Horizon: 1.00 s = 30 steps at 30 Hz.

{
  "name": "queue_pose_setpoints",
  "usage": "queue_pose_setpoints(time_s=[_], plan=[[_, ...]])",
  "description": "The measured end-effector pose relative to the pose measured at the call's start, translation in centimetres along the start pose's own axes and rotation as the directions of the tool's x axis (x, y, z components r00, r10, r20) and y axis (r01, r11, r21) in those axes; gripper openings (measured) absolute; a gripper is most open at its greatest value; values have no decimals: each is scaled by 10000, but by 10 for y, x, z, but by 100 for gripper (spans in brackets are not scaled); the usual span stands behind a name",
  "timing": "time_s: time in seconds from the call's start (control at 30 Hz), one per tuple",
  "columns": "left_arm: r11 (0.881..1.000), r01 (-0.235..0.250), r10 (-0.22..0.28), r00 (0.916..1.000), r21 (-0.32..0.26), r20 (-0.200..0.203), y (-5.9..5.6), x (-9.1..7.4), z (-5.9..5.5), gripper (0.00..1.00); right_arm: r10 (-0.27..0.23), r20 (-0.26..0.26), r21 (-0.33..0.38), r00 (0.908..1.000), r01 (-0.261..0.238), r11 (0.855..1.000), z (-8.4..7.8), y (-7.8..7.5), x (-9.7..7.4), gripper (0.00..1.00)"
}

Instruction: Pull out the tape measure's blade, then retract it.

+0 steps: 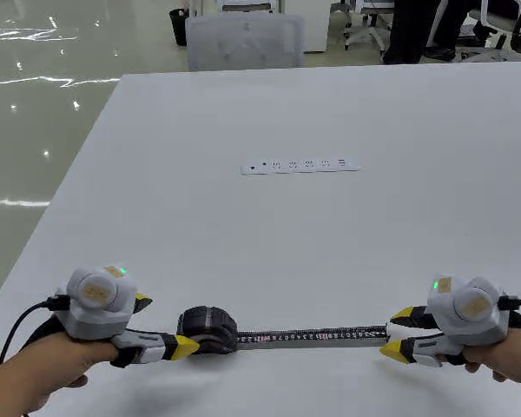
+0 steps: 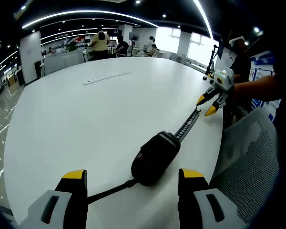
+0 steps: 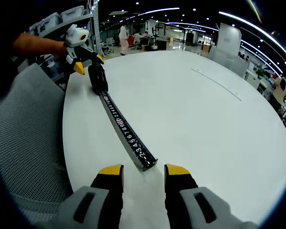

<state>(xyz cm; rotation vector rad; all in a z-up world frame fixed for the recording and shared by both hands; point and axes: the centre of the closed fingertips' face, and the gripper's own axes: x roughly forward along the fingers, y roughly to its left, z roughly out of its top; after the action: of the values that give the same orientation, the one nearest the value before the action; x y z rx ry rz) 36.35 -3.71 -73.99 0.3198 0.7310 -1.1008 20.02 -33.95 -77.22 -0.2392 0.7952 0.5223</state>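
Observation:
A black tape measure case point(image 1: 207, 328) lies near the table's front edge, and its blade point(image 1: 313, 334) is drawn out flat to the right. My left gripper point(image 1: 163, 325) stands open just left of the case. In the left gripper view the case point(image 2: 155, 157) sits a little ahead of the open jaws, and a thin black strap point(image 2: 109, 191) trails back between them. My right gripper point(image 1: 397, 332) is open at the blade's far end. In the right gripper view the blade tip point(image 3: 150, 164) rests on the table just ahead of the yellow fingertips point(image 3: 110, 170), not clamped.
A white power strip point(image 1: 300, 165) lies mid-table. A grey chair point(image 1: 243, 39) stands at the far edge of the white table point(image 1: 243, 243). A mesh chair back point(image 2: 248, 152) is close to the near edge. People are in the room behind.

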Motion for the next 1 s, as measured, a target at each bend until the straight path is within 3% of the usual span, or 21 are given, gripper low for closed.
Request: queue_pose_setpoints(time_s=[0.07, 0.13, 0.27, 0.37, 0.4, 0.47, 0.53, 0.6, 0.67, 0.73, 0.9, 1.0], plan=[[9995, -56, 62, 9998, -295, 212, 0, -5, -3, 81, -428, 207, 322, 9989, 421, 9986, -3, -5, -8, 35], [9991, -181, 190, 9995, -389, 235, 0, -10, -7, 89, -574, 199, 634, 9982, 560, 9964, -8, -7, -14, 42], [9979, -298, 343, 9963, -583, 790, -4, -22, -9, 98, -1155, 534, 991, 9919, 1099, 9890, -13, -9, -33, 54], [9960, -505, 585, 9920, -732, 1119, -5, -33, -9, 100, -1509, 705, 1355, 9860, 1404, 9808, -18, -7, -44, 67], [9959, -618, 695, 9903, -667, 1201, -6, -37, -10, 100, -1828, 722, 1491, 9805, 1706, 9740, -22, -9, -49, 72], [9958, -643, 715, 9907, -650, 1156, -8, -42, -13, 100, -1897, 733, 1475, 9791, 1775, 9730, -27, -6, -54, 81], [9952, -680, 761, 9900, -706, 1187, -10, -47, -17, 100, -2109, 682, 1528, 9751, 1987, 9681, -33, -3, -62, 85], [9936, -841, 928, 9884, -756, 1200, -7, -52, -20, 100, -2332, 975, 1418, 9675, 2185, 9655, -35, -1, -71, 86], [9918, -1161, 1222, 9843, -542, 1276, -4, -54, -22, 100, -2315, 1013, 1342, 9675, 2173, 9668, -39, 6, -76, 87], [9919, -1140, 1197, 9861, -553, 1149, -6, -56, -26, 99, -2289, 969, 1233, 9686, 2165, 9685, -42, 10, -79, 90], [9929, -864, 1003, 9776, -816, 1852, -10, -62, -17, 99, -2379, 1281, 1209, 9628, 2230, 9673, -35, 12, -88, 94], [9940, -810, 944, 9746, -735, 2029, -12, -64, -13, 100, -2324, 1255, 1093, 9645, 2193, 9695, -32, 12, -87, 94]])
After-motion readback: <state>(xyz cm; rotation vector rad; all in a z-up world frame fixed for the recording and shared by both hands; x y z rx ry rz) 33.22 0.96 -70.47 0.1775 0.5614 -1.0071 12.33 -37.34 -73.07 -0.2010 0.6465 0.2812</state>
